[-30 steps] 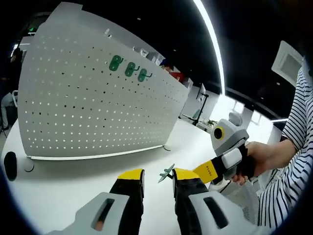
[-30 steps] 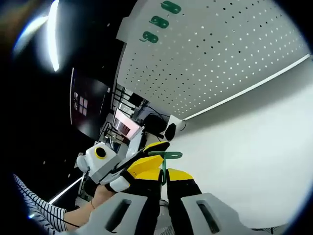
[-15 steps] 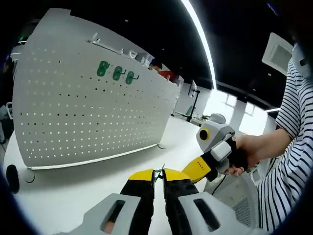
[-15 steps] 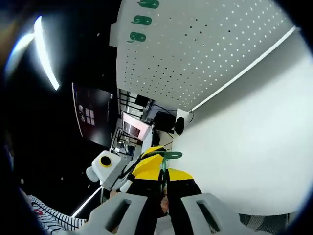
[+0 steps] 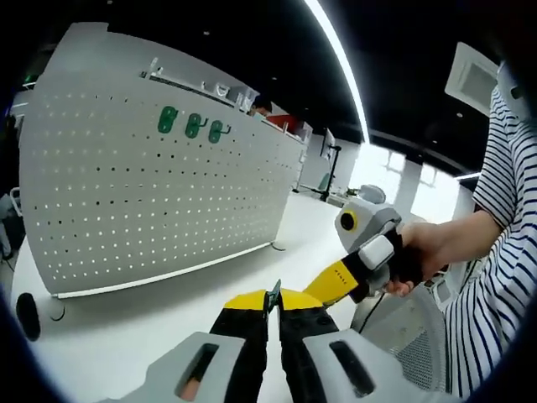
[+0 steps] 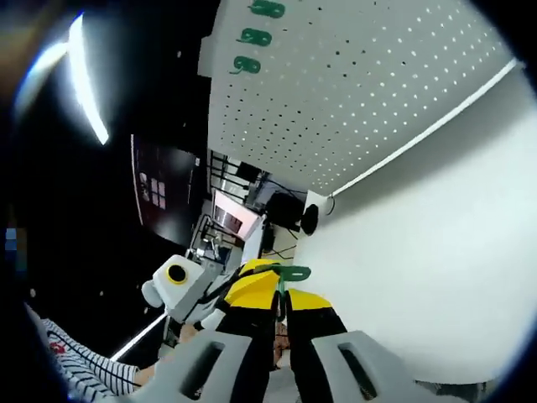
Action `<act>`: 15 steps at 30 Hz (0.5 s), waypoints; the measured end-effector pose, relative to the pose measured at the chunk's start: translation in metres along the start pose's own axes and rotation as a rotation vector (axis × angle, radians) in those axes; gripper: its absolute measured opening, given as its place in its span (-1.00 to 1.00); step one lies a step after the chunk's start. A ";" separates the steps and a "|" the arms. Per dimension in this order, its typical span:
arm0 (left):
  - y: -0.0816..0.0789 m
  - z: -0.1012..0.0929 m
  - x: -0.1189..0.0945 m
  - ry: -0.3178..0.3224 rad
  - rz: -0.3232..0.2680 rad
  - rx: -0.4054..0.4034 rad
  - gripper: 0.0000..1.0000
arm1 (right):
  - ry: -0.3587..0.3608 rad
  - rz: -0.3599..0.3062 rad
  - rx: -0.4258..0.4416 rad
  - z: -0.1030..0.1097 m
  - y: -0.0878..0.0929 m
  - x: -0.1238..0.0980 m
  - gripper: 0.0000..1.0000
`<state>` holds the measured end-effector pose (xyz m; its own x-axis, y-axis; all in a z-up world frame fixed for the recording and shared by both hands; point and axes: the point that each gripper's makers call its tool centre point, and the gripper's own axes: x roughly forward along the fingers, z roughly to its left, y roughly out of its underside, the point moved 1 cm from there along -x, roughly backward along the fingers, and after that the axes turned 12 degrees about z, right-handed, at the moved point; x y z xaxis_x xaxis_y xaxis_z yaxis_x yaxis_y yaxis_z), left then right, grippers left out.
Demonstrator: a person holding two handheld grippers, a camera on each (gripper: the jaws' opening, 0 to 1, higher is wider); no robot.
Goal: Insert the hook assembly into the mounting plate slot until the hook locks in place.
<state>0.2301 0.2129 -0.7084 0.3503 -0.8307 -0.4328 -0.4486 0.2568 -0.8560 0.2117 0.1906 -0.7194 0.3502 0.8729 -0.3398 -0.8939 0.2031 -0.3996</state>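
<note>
A small green hook [image 5: 273, 294] sticks up between the yellow tips of my left gripper [image 5: 273, 300], which is shut on it. My right gripper [image 5: 329, 281] reaches in from the right, held by a hand, its tip against the same spot. In the right gripper view the hook [image 6: 294, 272] lies crosswise over my right gripper [image 6: 281, 295], whose jaws are also shut on it, and the left gripper [image 6: 256, 269] meets it from the left. The white perforated mounting plate [image 5: 151, 193] stands upright beyond, carrying three green hooks [image 5: 191, 124]; the plate [image 6: 369, 101] and those hooks [image 6: 256, 38] also appear here.
The plate stands on a white table [image 5: 117, 323]. A small black round object [image 5: 28, 306] sits by the plate's left foot. A person in a striped shirt [image 5: 503, 252] stands at the right, beside a mesh chair [image 5: 403, 327]. Screens [image 6: 235, 220] glow in the dark background.
My left gripper's jaws, open a second ago with the hook between them, have shut on the hook. Both grippers have stayed together and risen slightly.
</note>
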 end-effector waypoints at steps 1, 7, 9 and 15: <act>0.000 0.001 0.000 -0.006 0.000 -0.002 -0.94 | 0.006 -0.002 -0.018 0.000 -0.001 0.000 -0.97; 0.013 0.014 -0.005 -0.055 0.026 -0.082 -0.94 | 0.145 -0.049 -0.322 0.006 -0.017 -0.012 -0.91; 0.017 0.016 -0.007 -0.047 0.025 -0.136 -0.94 | 0.198 -0.054 -0.471 0.013 -0.020 -0.015 -0.86; 0.030 0.025 -0.009 -0.082 0.073 -0.258 -0.94 | 0.315 -0.043 -0.808 0.028 -0.020 -0.016 -0.62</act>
<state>0.2340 0.2404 -0.7372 0.3698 -0.7691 -0.5213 -0.6662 0.1716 -0.7258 0.2161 0.1851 -0.6828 0.5469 0.6839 -0.4828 -0.4476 -0.2485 -0.8590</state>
